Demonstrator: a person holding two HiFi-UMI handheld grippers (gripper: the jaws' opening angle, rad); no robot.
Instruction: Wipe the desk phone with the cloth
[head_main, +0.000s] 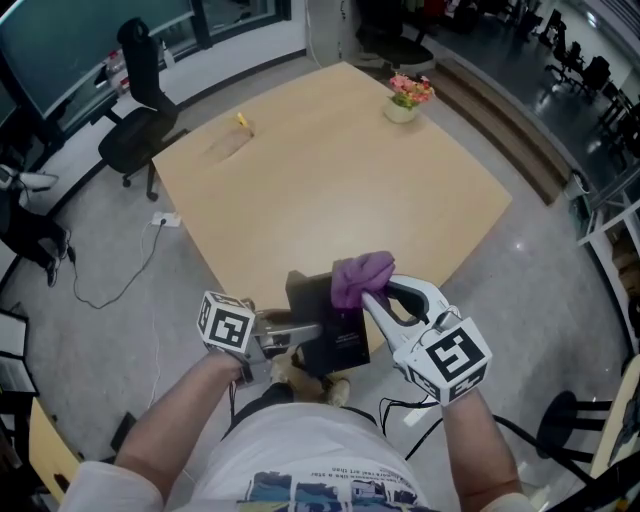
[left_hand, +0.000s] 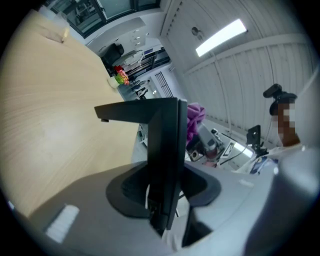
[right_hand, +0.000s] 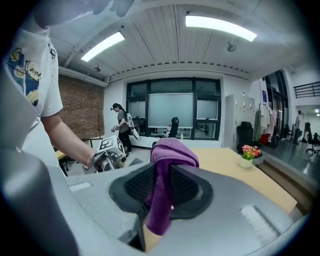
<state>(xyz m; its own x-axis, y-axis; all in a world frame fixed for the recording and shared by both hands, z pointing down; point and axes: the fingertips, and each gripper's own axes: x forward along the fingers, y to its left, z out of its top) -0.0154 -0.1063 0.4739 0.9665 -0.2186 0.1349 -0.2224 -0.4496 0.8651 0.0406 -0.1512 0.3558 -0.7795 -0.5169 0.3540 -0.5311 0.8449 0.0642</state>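
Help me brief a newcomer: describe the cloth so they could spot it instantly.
Find the big tan table, then its near corner in front of the person, where the left claw grips a black phone. At the phone's far edge, the right claw pinches the cloth: a soft, crumpled purple bundle, the only purple thing there.

Plenty of room up the middle: the table (head_main: 330, 190) lies bare across the centre of the frame, with only a flower pot (head_main: 403, 100) at its upper right corner and a small yellow thing (head_main: 241, 120) upper left. Lower centre is tight: the phone (head_main: 335, 330) clamped in the left gripper (head_main: 300, 335), the right gripper (head_main: 372, 292) pinching the cloth (head_main: 362, 272) just beside it. A chair (head_main: 140, 120) crowds the upper left.
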